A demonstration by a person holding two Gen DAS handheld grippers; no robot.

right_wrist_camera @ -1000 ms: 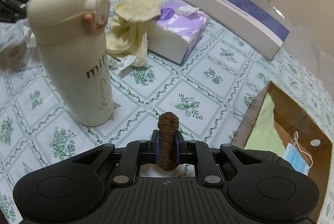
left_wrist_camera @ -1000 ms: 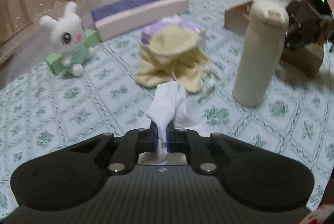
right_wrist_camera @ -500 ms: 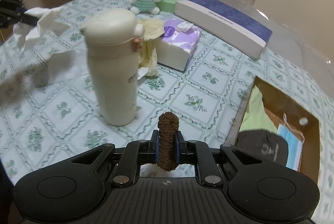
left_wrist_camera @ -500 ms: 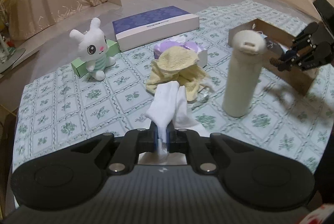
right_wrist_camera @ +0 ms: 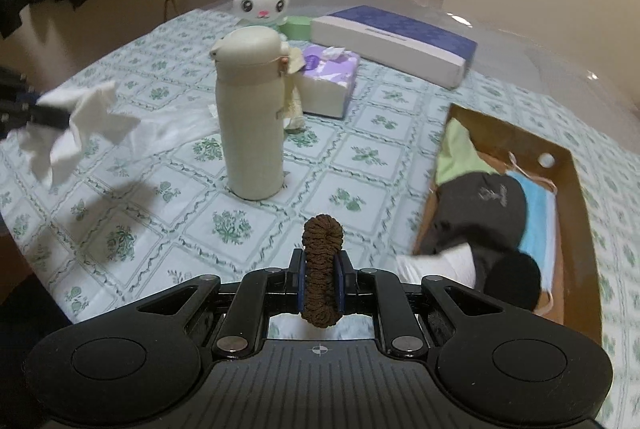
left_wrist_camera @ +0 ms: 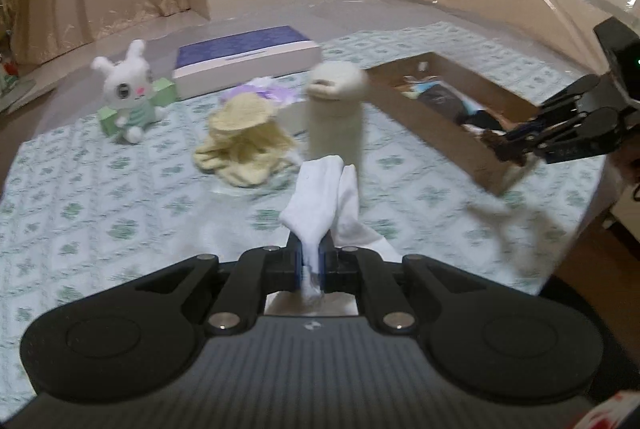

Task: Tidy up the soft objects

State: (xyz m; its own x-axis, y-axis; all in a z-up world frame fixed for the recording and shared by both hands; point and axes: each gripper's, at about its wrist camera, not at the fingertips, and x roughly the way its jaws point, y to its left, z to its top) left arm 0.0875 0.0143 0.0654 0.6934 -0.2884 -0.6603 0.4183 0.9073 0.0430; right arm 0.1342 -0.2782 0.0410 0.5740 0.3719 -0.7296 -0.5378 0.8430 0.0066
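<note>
Clamped between the left gripper [left_wrist_camera: 311, 263] jaws, a white sock [left_wrist_camera: 320, 201] is held above the table's near edge. A brown scrunchie [right_wrist_camera: 322, 271] is gripped by the right gripper [right_wrist_camera: 320, 287] beside the cardboard box [right_wrist_camera: 576, 189]; a cream bottle [right_wrist_camera: 252, 117] stands between.

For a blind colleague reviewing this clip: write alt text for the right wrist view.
The right gripper has its fingers shut on a brown hair scrunchie above a green-patterned tablecloth. An open cardboard box to the right holds a black cap and a blue face mask. Ahead stand a cream bottle, a tissue pack and a plush bunny.
</note>
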